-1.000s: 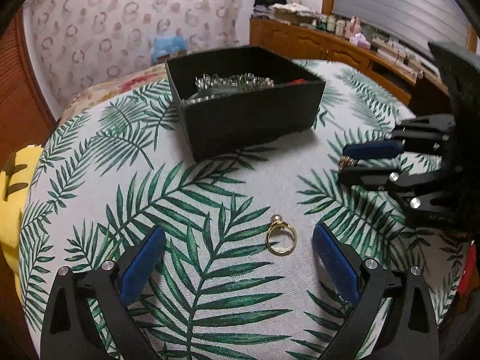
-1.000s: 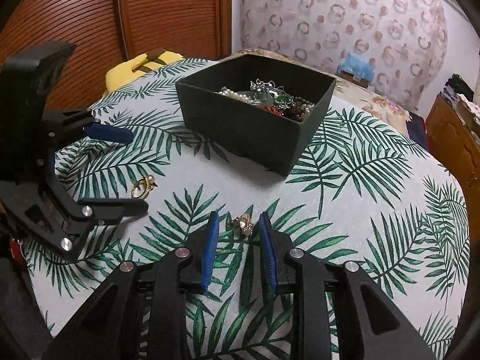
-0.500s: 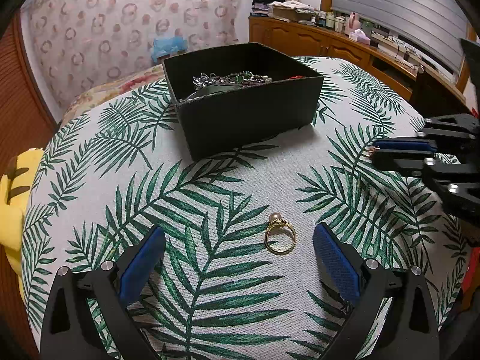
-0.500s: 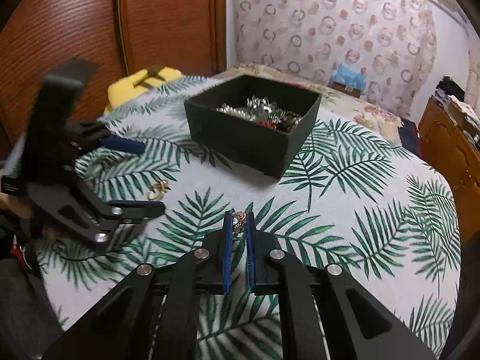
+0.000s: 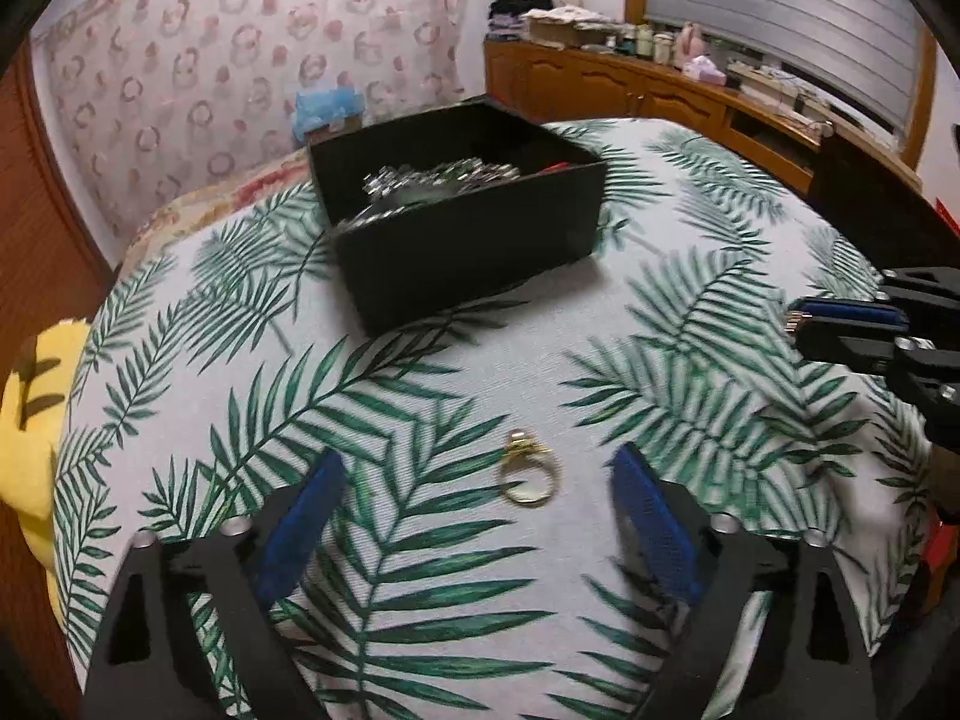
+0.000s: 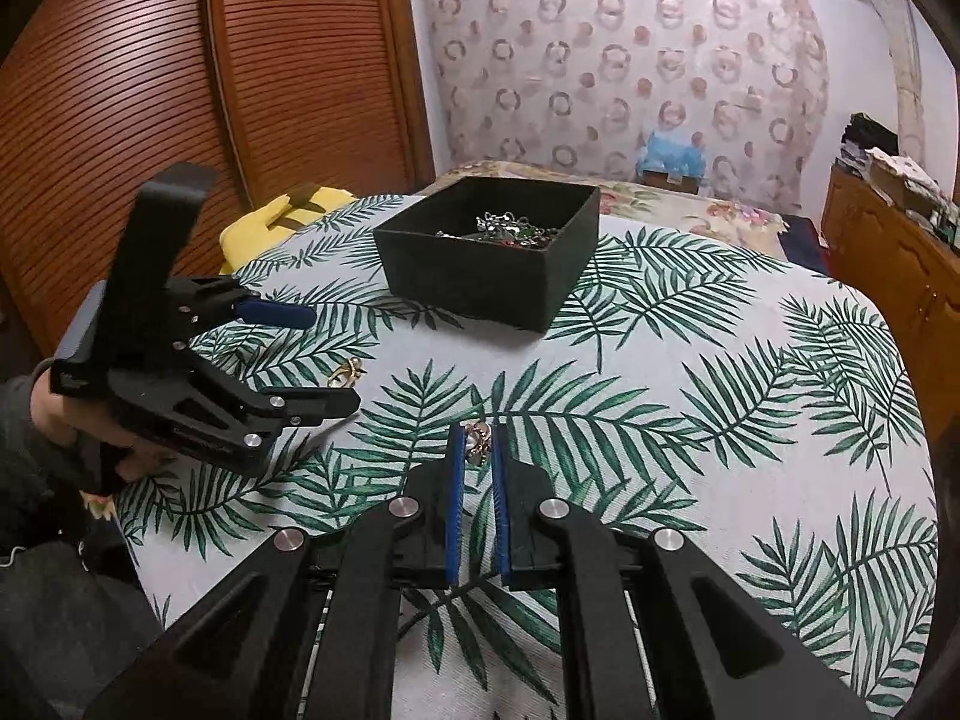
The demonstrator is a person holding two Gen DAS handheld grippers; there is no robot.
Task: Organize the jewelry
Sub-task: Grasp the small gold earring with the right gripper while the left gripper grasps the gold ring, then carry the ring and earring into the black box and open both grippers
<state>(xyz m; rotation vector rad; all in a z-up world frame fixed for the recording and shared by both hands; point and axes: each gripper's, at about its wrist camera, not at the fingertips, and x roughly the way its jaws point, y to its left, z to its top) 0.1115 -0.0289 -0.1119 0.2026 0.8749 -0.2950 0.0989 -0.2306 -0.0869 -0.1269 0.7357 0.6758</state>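
A gold ring with a pearl (image 5: pixel 528 471) lies on the leaf-print tablecloth (image 5: pixel 420 372) between the blue pads of my left gripper (image 5: pixel 477 462). Its jaws are closing, and the pads stand clear of the ring. The right wrist view shows the same ring (image 6: pixel 347 373) between the left gripper's (image 6: pixel 312 360) fingers. My right gripper (image 6: pixel 477 432) is shut on a small gold and pearl jewel (image 6: pixel 478 445), held a little above the cloth. From the left wrist, that gripper (image 5: pixel 798 324) enters at the right edge. The black box (image 6: pixel 480 288) holds tangled jewelry (image 6: pixel 510 228).
The black box (image 5: pixel 468 252) stands on the far half of the round table. A yellow cushion (image 5: pixel 30 408) sits off the table's left edge. A wooden sideboard (image 5: pixel 660 90) runs along the right wall, slatted wooden doors (image 6: pixel 120 90) along the left. A person's hand (image 6: pixel 54 414) grips the left tool.
My right gripper shut on the small jewel and lifted it off the cloth, drawing back from the box. The left gripper's jaws narrowed slightly around the ring, which has not moved.
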